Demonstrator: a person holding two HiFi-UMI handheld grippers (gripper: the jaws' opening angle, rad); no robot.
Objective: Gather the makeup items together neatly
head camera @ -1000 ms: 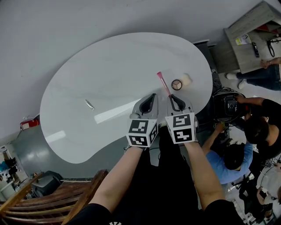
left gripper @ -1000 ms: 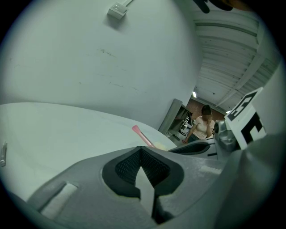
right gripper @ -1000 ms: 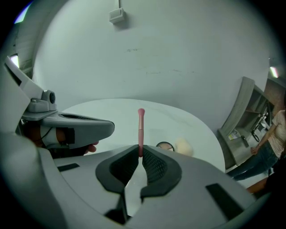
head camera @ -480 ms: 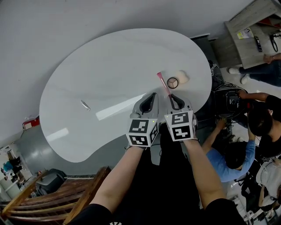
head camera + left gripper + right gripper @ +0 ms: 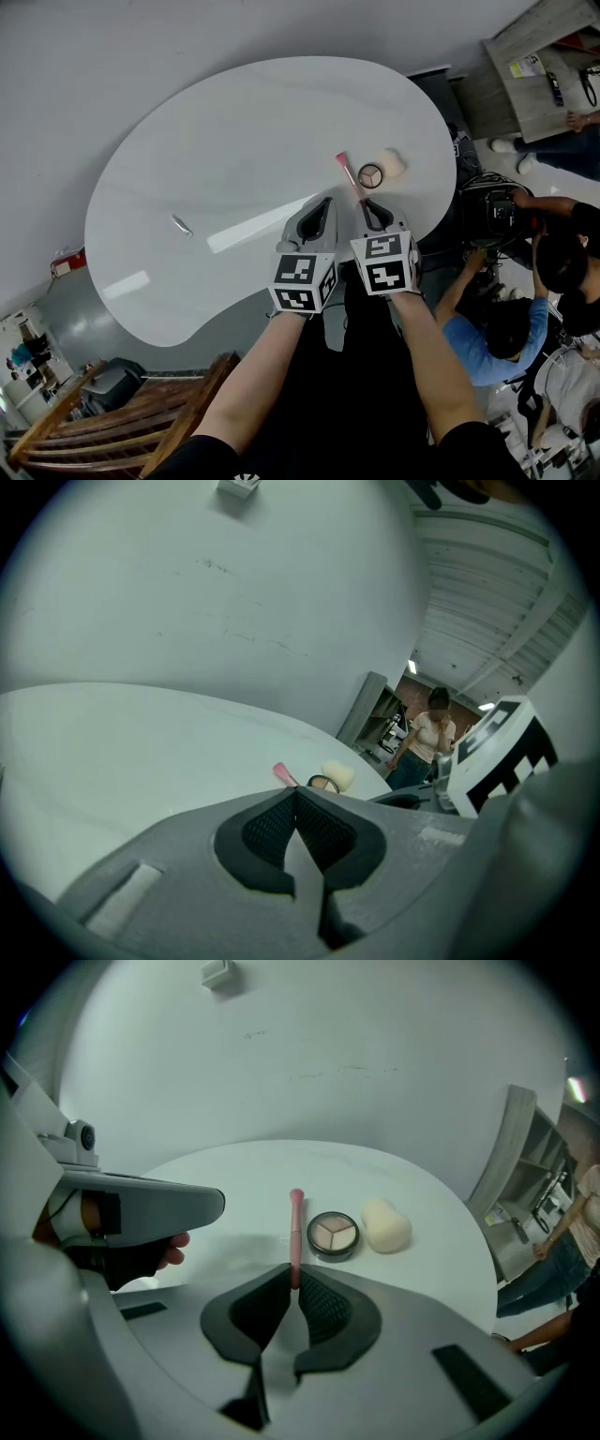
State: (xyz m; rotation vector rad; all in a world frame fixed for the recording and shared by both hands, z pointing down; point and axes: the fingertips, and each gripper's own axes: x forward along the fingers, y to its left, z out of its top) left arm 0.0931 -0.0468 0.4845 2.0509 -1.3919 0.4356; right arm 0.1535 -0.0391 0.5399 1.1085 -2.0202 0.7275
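Note:
My right gripper (image 5: 372,210) is shut on the handle end of a slim pink makeup brush (image 5: 349,176), which points away from me over the white table (image 5: 234,141). Just right of the brush sits a round eyeshadow compact (image 5: 370,175), and a cream sponge (image 5: 393,163) lies beside that. The right gripper view shows the brush (image 5: 295,1227), the compact (image 5: 333,1234) and the sponge (image 5: 385,1224) in a row ahead of the right gripper (image 5: 293,1279). My left gripper (image 5: 321,211) hovers close on the left, shut and empty. The left gripper (image 5: 296,797) has its pads touching.
A small silver item (image 5: 181,225) lies alone on the table's left part. People (image 5: 497,337) and equipment crowd the floor past the table's right edge. A wooden chair (image 5: 112,422) stands at the lower left, a cabinet (image 5: 534,84) at the upper right.
The right gripper has sunk a little toward the table with the brush still in it. The left gripper has hardly shifted.

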